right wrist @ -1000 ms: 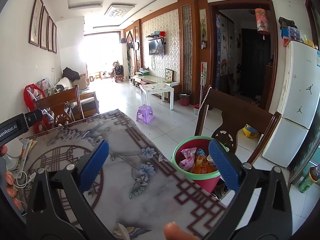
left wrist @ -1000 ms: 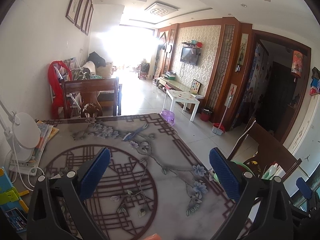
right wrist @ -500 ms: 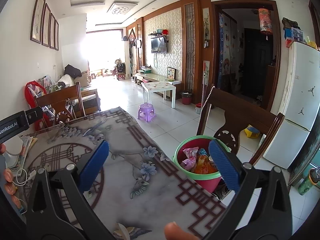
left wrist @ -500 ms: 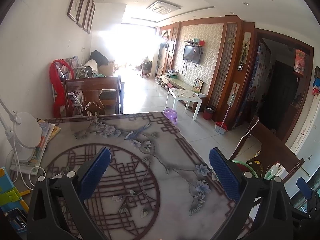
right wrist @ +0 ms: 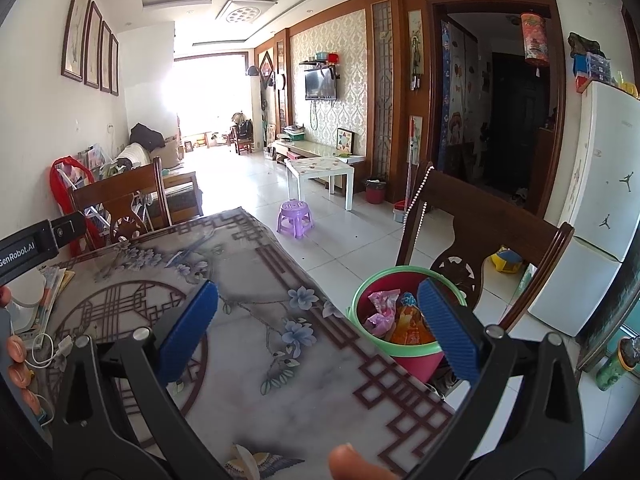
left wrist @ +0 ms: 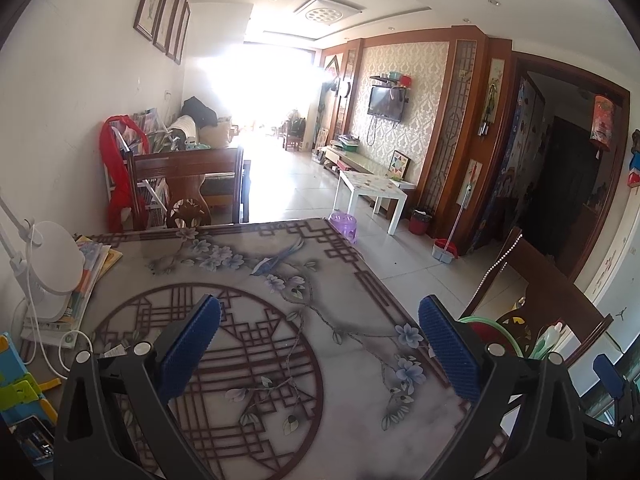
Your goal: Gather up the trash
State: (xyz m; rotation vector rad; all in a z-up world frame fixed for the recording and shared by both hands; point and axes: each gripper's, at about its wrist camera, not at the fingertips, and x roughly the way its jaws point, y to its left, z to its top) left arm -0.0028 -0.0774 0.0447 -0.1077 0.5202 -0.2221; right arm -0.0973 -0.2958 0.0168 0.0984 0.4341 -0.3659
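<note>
Above a table [left wrist: 344, 364] printed with lattice and blossoms, the left tongs [left wrist: 320, 346] hang spread wide, nothing between their blue pads [left wrist: 192, 346]. Ahead of them lies only bare patterned surface. To their left, at the table's edge, stand a white lamp [left wrist: 52, 268] and a stack of books [left wrist: 86, 280], with white cables trailing beside them. Beyond the far edge, straight ahead, a wooden chair [left wrist: 188, 184] faces the table.

From the right wrist, the right tongs [right wrist: 318, 326] are likewise spread and empty over the same table [right wrist: 288, 380]. Just right of them, past the table's edge and partly behind the right pad [right wrist: 448, 328], a bucket [right wrist: 404, 350] with a green rim holds the trash [right wrist: 384, 310]: crumpled pink and orange wrappers. It stands in front of a second wooden chair [right wrist: 500, 232]. A fingertip [right wrist: 352, 462] shows at the bottom of that view, below the tongs, near a small scrap [right wrist: 244, 460] lying on the table's near edge. Far to the left, the other gripper's black body and the fingers holding it enter the frame. A purple stool [right wrist: 294, 218] sits on the tiled floor ahead.
</note>
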